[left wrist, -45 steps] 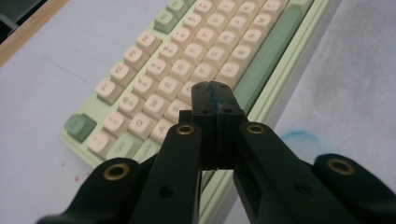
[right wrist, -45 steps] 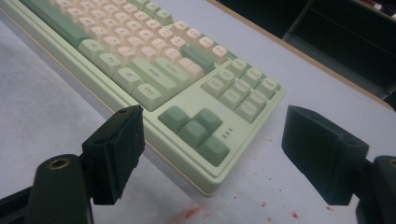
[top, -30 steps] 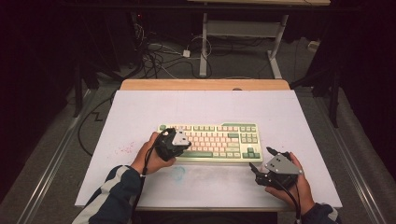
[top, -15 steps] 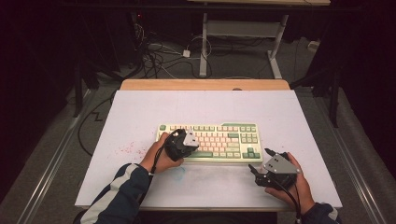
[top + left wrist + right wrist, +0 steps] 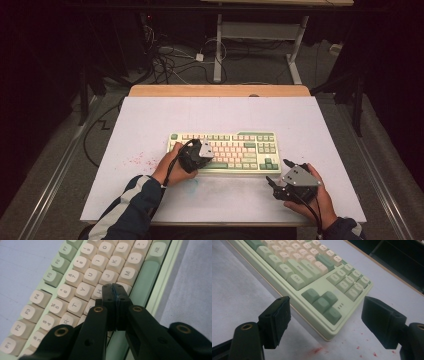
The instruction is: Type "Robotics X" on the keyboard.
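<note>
A green and cream keyboard [image 5: 235, 150] lies across the middle of the white-covered table [image 5: 220, 115]. My left gripper [image 5: 196, 154] hangs over the keyboard's left half, a person's hand around it. In the left gripper view its jaws are shut with nothing between them, and the left gripper [image 5: 115, 288] has its tips just above the cream letter keys [image 5: 82, 272] near H, beside the green space bar [image 5: 143, 277]. My right gripper [image 5: 278, 171] rests off the keyboard's front right corner, open. In the right gripper view the right gripper [image 5: 329, 315] frames the corner with the arrow keys [image 5: 322, 302]; its pads [image 5: 278, 318] touch nothing.
Red specks stain the cover left of the keyboard [image 5: 137, 160] and by its right corner [image 5: 317, 350]. A wooden table edge [image 5: 220, 91] shows at the back. Behind it, cables [image 5: 170, 60] lie on the floor by another desk's legs [image 5: 218, 50].
My left gripper has drifted a little to the right over the keyboard, still shut. The right gripper has stayed where it was, open.
</note>
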The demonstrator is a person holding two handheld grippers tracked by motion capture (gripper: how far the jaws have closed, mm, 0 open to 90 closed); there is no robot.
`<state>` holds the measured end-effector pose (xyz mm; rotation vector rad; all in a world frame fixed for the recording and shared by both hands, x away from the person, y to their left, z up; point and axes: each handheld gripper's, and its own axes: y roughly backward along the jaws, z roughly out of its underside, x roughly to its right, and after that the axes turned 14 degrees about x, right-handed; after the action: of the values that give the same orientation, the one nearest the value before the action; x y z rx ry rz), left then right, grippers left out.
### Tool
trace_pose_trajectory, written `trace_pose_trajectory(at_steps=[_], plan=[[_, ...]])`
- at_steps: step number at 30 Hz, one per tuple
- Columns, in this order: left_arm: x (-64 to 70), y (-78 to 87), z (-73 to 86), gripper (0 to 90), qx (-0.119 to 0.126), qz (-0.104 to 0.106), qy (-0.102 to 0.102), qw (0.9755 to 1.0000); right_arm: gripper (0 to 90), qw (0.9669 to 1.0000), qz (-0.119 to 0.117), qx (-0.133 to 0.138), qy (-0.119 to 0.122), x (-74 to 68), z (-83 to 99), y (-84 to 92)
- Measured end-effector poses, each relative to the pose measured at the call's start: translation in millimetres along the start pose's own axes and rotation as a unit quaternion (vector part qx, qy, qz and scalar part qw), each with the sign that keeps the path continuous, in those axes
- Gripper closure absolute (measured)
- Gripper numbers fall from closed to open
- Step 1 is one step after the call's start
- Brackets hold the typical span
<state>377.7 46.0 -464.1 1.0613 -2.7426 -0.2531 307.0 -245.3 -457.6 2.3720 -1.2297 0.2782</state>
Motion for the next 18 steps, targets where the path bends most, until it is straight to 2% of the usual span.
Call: trace_pose_trajectory(at_steps=[8,11,14,16,17,18], plan=[[-2.3,10.1,-8.9,80.8,0.033,0.0,-0.006,0.9994,24.0,1.0,0.003,0.0,-0.003,1.8,0.5,0.5],[-1.4,14.7,-11.4,66.8,0.049,-0.005,-0.017,0.9986,24.0,1.0,0.002,0.0,-0.001,2.0,0.5,0.7],[-0.5,18.1,-13.9,52.3,0.062,-0.005,-0.014,0.998,24.0,1.0,0.002,0.0,-0.002,2.6,0.7,0.8],[0.6,20.5,-14.2,39.9,0.075,-0.015,-0.02,0.9969,24.0,1.0,0.004,0.0,-0.002,2.8,0.7,1.0],[0.7,21.7,-14.2,39.9,0.082,-0.022,-0.027,0.996,24.0,1.0,0.004,0.0,-0.002,2.8,0.7,1.0],[1.0,23.5,-14.4,32.6,0.088,-0.023,-0.029,0.9955,24.0,1.0,0.005,-0.001,-0.002,3.0,0.6,0.9]])
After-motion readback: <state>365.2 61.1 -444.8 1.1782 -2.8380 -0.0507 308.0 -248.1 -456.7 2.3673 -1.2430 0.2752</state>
